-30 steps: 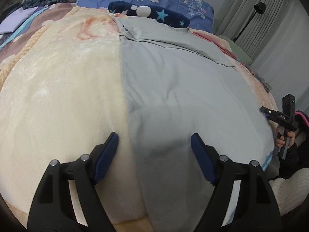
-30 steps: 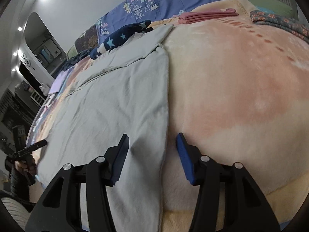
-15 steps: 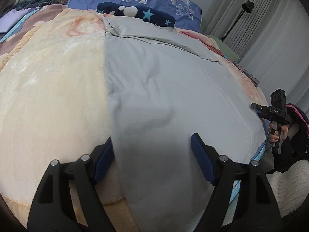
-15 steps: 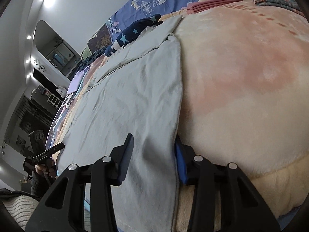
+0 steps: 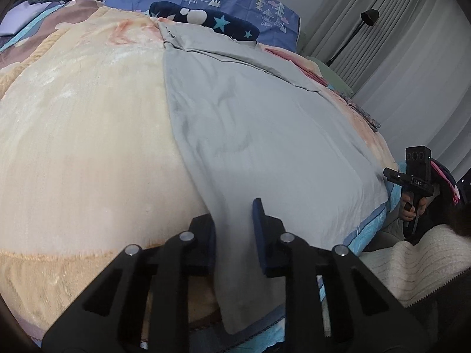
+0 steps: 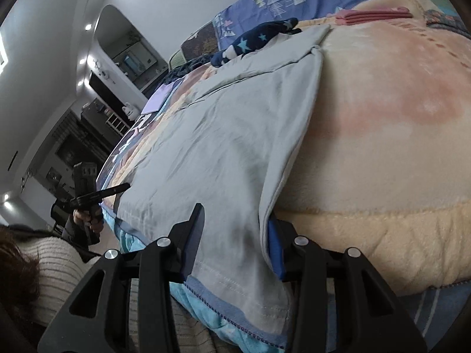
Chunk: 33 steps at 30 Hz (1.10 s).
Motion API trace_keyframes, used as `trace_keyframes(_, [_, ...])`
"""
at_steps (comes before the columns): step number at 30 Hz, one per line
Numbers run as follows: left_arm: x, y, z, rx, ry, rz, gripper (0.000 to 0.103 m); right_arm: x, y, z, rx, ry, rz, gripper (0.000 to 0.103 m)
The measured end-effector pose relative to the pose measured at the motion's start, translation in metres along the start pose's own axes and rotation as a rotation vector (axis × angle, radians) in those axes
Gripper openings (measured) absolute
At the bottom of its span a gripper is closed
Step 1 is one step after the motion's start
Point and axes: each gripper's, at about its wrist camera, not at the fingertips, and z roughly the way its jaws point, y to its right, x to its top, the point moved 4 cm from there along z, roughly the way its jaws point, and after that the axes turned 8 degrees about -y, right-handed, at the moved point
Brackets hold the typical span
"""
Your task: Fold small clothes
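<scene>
Now the left gripper (image 5: 234, 235) jaws have just closed on the grey garment (image 5: 265, 135).

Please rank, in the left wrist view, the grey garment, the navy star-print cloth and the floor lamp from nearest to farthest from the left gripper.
1. Grey garment: between the left gripper jaws.
2. Navy star-print cloth: beyond the garment's far end.
3. Floor lamp: far right, by the curtains.

grey garment (image 5: 265, 135), peach blanket (image 5: 88, 135), star-patterned navy cloth (image 5: 206, 23)
</scene>
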Motion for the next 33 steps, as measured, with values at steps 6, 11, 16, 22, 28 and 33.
trace_keyframes(6, [-0.001,0.002,0.005,0.043,-0.001,0.017,0.023,0.008,0.015,0.004,-0.086,-0.016,0.051,0.006])
trace_keyframes(11, [0.023,0.014,-0.010,0.070,0.068,0.048,0.002,0.029,0.004,-0.011,-0.045,0.083,0.051,0.003])
trace_keyframes(16, [0.066,0.041,-0.060,0.050,0.245,0.116,0.002,0.069,-0.018,-0.049,-0.006,0.235,-0.023,0.002])
trace_keyframes(22, [0.085,0.064,-0.099,0.036,0.385,0.145,0.002,0.081,-0.036,-0.091,-0.037,0.337,-0.092,0.002])
trace_keyframes(28, [0.068,0.091,-0.124,0.028,0.448,0.184,0.002,0.067,-0.041,-0.127,-0.017,0.423,-0.089,0.002])
trace_keyframes(33, [0.057,0.111,-0.133,0.064,0.460,0.245,0.002,0.059,-0.042,-0.140,-0.047,0.446,-0.104,0.002])
